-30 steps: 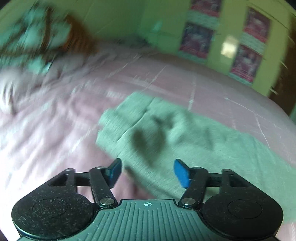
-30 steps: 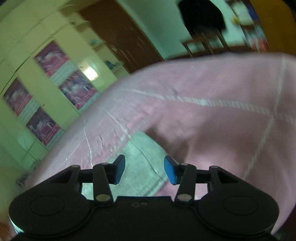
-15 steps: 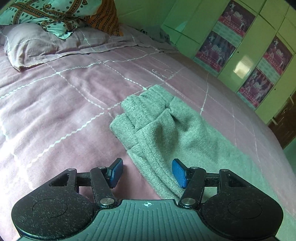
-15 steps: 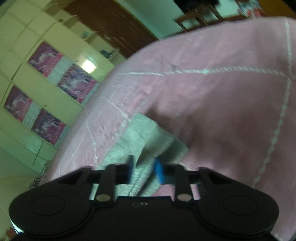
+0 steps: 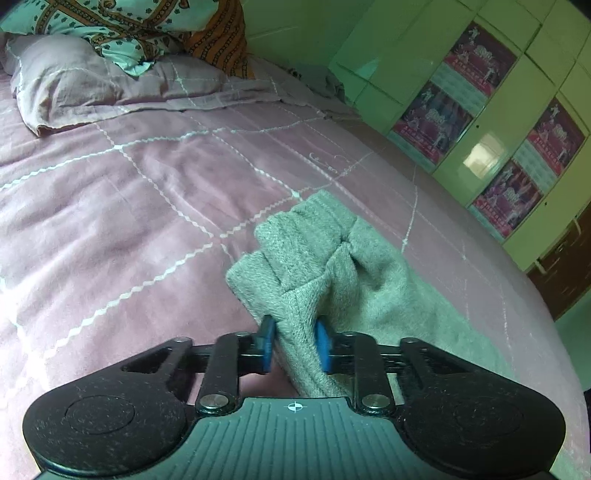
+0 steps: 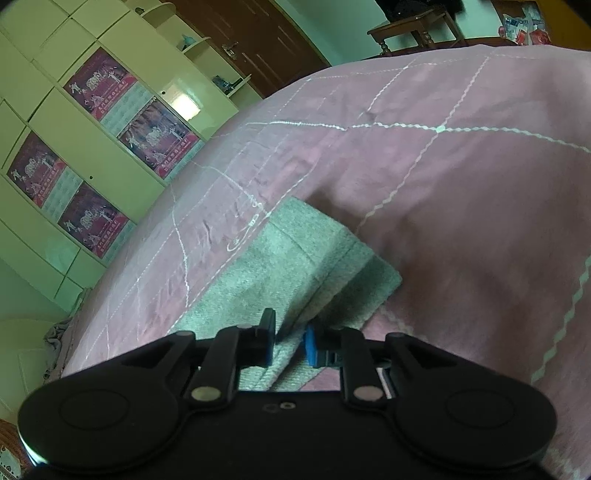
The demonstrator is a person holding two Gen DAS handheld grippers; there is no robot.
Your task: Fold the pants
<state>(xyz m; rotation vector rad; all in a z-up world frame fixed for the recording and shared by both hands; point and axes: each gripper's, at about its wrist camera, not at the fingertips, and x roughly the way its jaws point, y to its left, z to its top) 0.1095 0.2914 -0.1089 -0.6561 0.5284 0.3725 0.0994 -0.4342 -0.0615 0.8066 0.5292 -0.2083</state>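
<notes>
Both of your grippers sit on the grey pants, which lie flat on the pink bedspread.

Your left gripper is clamped on a raised fold at the bunched waistband end, its 2 blue pads pressing the cloth. Your right gripper has the hem end between its pads, pinching it, while its jaws are opening slightly. A pillow lies beyond.

The pants are plain grey-green knit. The bedspread is dusty pink, crossed by white zigzag stitching in large squares; the pillow matches it. Behind lie a mint cloth with brown-gold ornament and an orange patterned cloth. The wardrobe is pale yellow-green with magenta posters. Each hand-held gripper is black with blue pads.
</notes>
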